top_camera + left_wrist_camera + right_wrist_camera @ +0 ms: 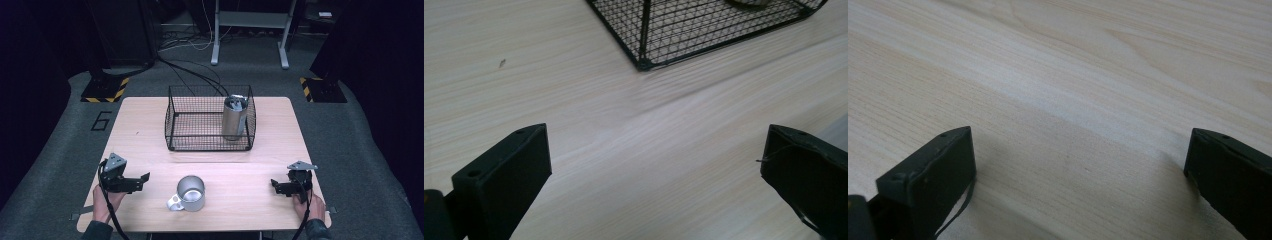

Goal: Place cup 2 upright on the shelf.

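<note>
Pale wood grain runs across the surface point(150, 125) where a person's two hands rest at its near edge, each holding a set of black tongs. A metal mug point(190, 193) stands upright between the two tools, its open mouth up and its handle toward the near-left; it sits nearer the left tongs point(145, 180) than the right tongs point(274, 186), touching neither. The left tongs point inward toward the mug, and the left gripper view looks along their two black jaws, which stand wide apart with bare wood between them. Ahead of those jaws and to their right lies a corner of a black wire basket point(644, 64), resting on the surface. The right tongs also point inward, well apart from the mug; the right gripper view shows their jaws spread wide over bare wood, holding nothing. In the high view the wire basket point(172, 117) sits beyond both tools, toward the far side of the surface and roughly centred between them. A tall metal cylinder point(233, 117) stands upright inside the basket at its right end, on the side of the right tongs. A grey three-cornered plate tops each tool, and a cable trails back from each along the person's forearm.
</note>
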Demonstrator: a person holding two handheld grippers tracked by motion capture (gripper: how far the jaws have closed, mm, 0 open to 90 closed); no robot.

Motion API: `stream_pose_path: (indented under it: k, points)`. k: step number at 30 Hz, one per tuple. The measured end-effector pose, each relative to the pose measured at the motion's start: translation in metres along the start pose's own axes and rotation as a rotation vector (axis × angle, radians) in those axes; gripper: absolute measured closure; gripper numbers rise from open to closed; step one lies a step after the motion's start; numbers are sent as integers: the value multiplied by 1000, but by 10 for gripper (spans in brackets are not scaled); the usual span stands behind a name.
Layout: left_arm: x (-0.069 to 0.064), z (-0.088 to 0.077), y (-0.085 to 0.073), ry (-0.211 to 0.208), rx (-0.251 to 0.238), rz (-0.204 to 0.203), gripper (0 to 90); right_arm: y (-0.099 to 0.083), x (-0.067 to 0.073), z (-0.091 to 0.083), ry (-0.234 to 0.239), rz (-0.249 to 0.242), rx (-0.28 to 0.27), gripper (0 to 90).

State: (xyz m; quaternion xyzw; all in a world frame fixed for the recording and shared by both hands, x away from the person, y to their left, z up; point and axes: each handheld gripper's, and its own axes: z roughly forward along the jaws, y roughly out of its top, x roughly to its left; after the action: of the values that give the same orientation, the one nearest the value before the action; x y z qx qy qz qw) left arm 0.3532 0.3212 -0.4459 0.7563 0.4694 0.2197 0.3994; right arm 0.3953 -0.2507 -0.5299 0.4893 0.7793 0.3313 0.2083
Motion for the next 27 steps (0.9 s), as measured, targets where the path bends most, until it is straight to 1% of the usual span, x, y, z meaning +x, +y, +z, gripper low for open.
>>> stream_pose_path:
  k: [1,4,5,6,7,8,11,15,16,18,21,24,26,27]
  points:
    - [-5,-3,3,-9,-9,8,0,0,0,0,2,3,2,0]
    - [-12,-8,6,-35,-20,18,0,0,0,0,4,3,1,0]
    - [-14,-8,7,-36,-26,21,0,0,0,0,5,1,1,0]
    - [-17,-10,9,-49,-26,27,0,0,0,0,5,1,1,0]
    - [-19,-10,10,-51,-28,36,0,0,0,0,8,-4,0,0]
    - [-22,-11,11,-51,-35,36,0,0,-1,0,12,-7,0,0]
    - [-27,-13,15,-72,-33,47,0,0,-1,0,15,-11,1,0]
    - [-34,-15,17,-99,-47,52,0,0,-1,0,15,-16,0,0]
    - [-36,-15,18,-104,-45,68,0,0,-1,0,18,-17,-2,0]
    - [-40,-15,19,-117,-42,82,0,0,0,-1,23,-31,4,0]
    - [-45,-13,20,-127,-38,99,0,0,0,-1,27,-30,4,0]
    - [-50,-14,22,-136,-48,104,0,0,0,-1,27,-30,5,0]
    - [-54,-15,24,-144,-51,118,0,0,0,0,27,-31,4,0]
    - [-54,-15,24,-144,-51,118,0,0,0,0,27,-31,4,0]
